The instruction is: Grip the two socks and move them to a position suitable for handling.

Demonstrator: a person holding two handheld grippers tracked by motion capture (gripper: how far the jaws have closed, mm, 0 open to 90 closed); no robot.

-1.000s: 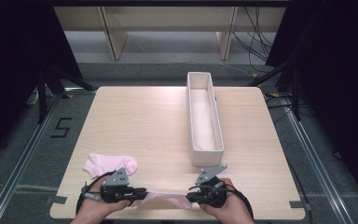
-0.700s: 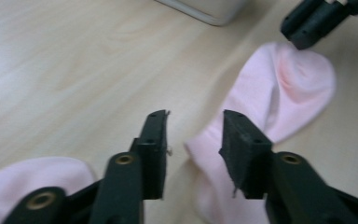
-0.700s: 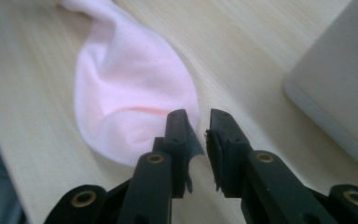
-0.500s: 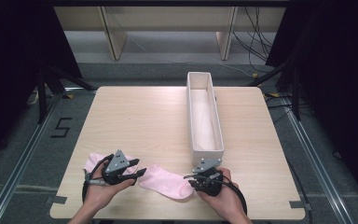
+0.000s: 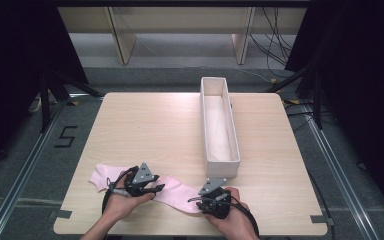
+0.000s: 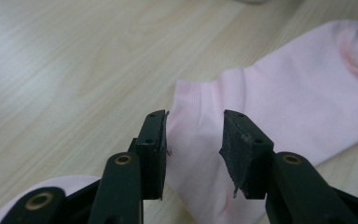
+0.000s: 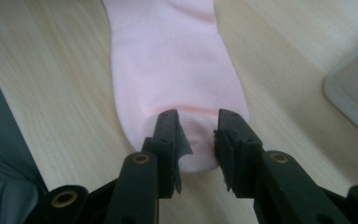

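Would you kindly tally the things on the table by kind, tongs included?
Pink socks: 2, one lying between the tongs, the other partly under the left hand
White box: 1, long, open-topped
Tongs: 2, left tongs and right tongs, both open over the sock
Total: 5

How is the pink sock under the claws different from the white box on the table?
The pink sock is soft and lies flat; the white box is stiff, with upright walls. The sock lies at the near edge between the left claw and right claw, both open; the box stands farther back with nothing touching it. The sock runs sideways, the box front to back. Both rest on the table.
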